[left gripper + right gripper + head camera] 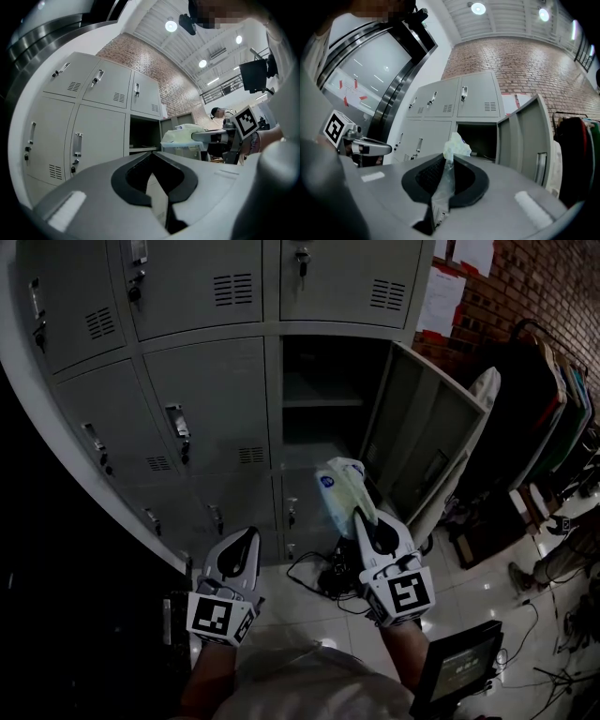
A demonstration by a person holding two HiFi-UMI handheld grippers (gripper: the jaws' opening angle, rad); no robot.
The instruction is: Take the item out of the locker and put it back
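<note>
My right gripper (360, 514) is shut on a pale green-and-white plastic packet (341, 487), held in the air just in front of and below the open locker (323, 390). The locker's door (427, 442) stands swung out to the right. In the right gripper view the packet (453, 149) sticks up from between the jaws of that gripper (446, 180), with the open locker (476, 140) behind it. My left gripper (246, 536) hangs lower left, its jaws together with nothing between them. The left gripper view shows that gripper (152, 176), the packet (185, 133) and the locker opening (143, 136).
Closed grey lockers (202, 409) fill the wall at left and above. A clothes rack (553, 399) stands at the right by the brick wall with papers (441, 296). Cables (328, 573) lie on the tiled floor below the lockers. A dark screen (459, 667) is at lower right.
</note>
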